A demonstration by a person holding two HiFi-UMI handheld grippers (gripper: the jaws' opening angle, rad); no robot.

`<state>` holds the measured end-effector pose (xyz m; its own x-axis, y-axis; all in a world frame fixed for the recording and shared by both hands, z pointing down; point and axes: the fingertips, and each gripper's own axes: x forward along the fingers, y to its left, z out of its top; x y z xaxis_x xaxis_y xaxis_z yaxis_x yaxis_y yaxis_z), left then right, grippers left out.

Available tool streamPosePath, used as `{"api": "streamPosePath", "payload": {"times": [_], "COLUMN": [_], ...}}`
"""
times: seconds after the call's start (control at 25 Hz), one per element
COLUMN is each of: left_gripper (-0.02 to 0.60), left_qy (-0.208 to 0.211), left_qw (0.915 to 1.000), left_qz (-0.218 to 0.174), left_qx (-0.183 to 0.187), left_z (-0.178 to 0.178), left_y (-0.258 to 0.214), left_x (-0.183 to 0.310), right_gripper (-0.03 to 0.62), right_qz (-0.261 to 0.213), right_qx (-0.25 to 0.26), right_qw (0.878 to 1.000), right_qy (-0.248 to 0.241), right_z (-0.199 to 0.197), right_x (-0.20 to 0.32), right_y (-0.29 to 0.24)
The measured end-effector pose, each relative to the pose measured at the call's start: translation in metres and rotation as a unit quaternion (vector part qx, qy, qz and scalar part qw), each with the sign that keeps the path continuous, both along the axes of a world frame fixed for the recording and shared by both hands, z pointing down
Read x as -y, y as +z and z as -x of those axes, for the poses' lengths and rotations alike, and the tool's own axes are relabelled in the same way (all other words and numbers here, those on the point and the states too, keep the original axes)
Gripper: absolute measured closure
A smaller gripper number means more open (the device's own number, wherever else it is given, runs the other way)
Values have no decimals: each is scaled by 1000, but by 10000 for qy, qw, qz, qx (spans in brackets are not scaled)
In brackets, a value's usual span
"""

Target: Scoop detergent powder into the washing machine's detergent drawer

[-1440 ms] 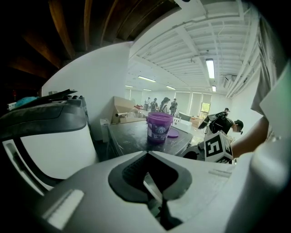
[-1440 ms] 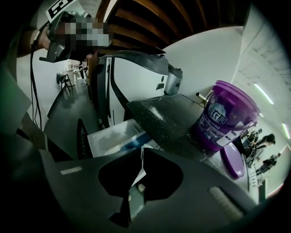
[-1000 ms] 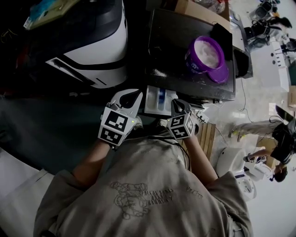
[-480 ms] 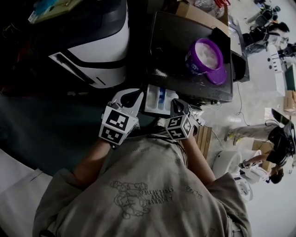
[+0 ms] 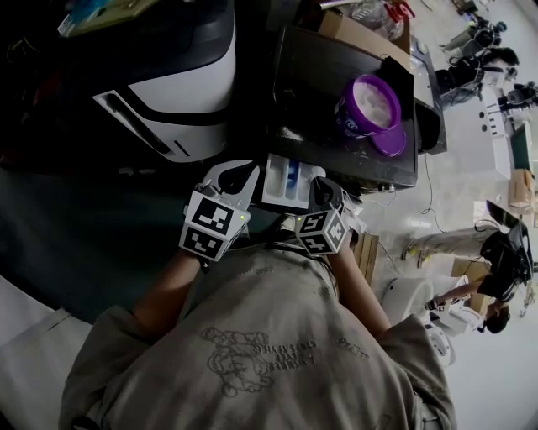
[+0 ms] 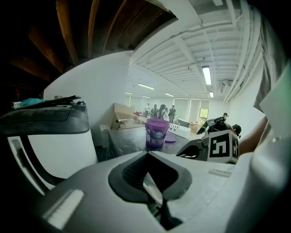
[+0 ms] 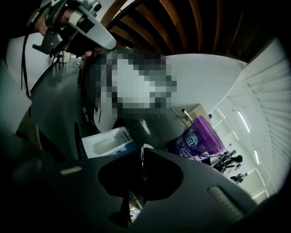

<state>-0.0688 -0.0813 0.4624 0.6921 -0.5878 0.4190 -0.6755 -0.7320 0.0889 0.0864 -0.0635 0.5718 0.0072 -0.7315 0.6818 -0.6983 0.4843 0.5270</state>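
Note:
The white detergent drawer [image 5: 288,183] with a blue insert stands pulled out from the dark washing machine [image 5: 336,76]; it also shows in the right gripper view [image 7: 105,141]. An open purple tub of powder [image 5: 374,102] stands on the machine's top, its lid [image 5: 397,138] beside it. My left gripper [image 5: 238,175] is just left of the drawer and my right gripper [image 5: 326,186] just right of it. Both are shut with nothing visibly held [image 6: 148,152] [image 7: 142,150]. The tub [image 6: 157,133] [image 7: 199,135] lies ahead of both.
A white and black appliance [image 5: 185,92] stands left of the washing machine. A cardboard box [image 5: 353,17] sits behind the tub. People [image 5: 504,252] and equipment are on the pale floor at the right. The person's torso fills the lower head view.
Both grippers stay at the drawer's sides, still shut. The right one has edged slightly left, and the head view has drifted a little.

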Motion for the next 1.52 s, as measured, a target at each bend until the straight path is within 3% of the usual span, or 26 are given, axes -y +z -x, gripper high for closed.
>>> {"api": "streamPosePath", "payload": {"times": [0.72,1.0,1.28,1.52], "left_gripper": [581,581,581,581], "left_qy": [-176,-112,-103,-148], "left_qw": [9998,9999,9998,9995], "left_qz": [-51,-97,-161,-274], "left_qx": [-44,9,17,53], "left_z": [8,-1,-12,-21], "left_y": [-7,-10,-17,-30], "left_x": [17,23,29,36], "right_gripper": [557,557,557,557], "right_qz": [-32,9,-255,-966], "right_qx": [-209,222,883,1923], "right_qw": [9997,9997,9957,9764], "right_qy": [-74,103,139,185], "right_z": [2,-6,-5,-7], "right_x": [11,16,23,34], "right_y": [-14,-23,-61,-120]}}
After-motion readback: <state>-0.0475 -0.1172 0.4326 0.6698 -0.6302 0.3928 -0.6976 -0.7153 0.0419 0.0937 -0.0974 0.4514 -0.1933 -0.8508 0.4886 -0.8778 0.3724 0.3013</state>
